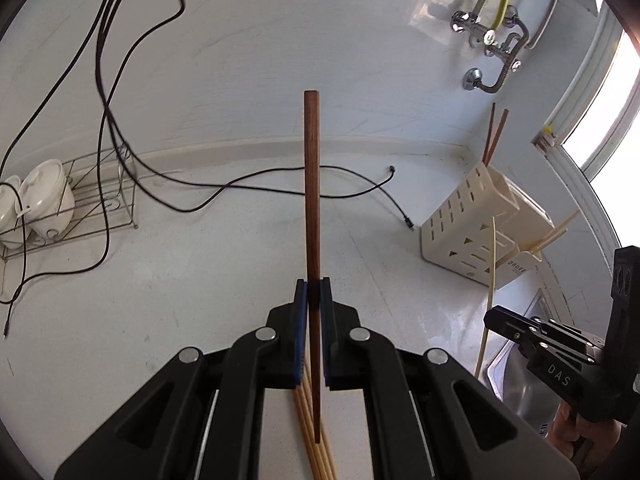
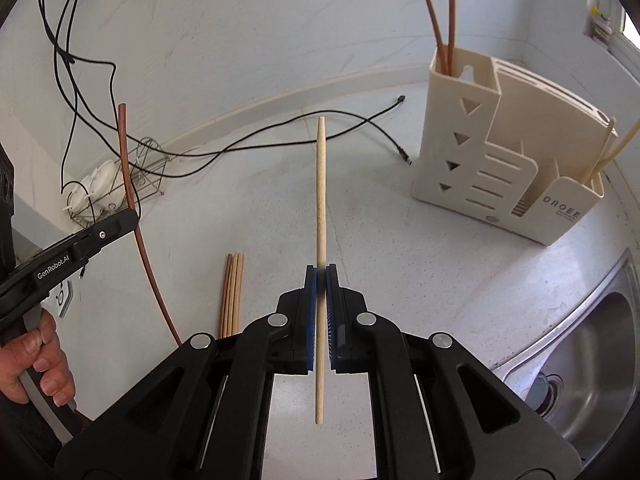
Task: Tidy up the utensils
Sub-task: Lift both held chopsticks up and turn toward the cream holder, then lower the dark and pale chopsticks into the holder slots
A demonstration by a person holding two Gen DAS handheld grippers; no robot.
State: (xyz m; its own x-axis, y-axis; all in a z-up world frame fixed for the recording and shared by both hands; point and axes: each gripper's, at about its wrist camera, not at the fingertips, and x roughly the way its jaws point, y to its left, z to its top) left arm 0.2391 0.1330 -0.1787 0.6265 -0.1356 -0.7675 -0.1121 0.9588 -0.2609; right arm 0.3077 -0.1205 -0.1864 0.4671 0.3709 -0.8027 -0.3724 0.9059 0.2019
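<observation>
Between hand-held gripper (image 1: 313, 292) pads, brown chopstick (image 1: 312, 184)

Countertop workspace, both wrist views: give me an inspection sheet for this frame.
Surface: pale speckled countertop, steel sink at its right.
Job's things: cream utensil holder with two brown chopsticks in its tall slot and pale ones in the front slot; light wooden chopsticks lying loose.
Clutter: wire rack with white bowls.
Grippers: left gripper shut on a brown chopstick; right gripper shut on a pale chopstick.
Cables: black cables trailing across the counter.
Surroundings: white wall, plumbing valves, window.
</observation>
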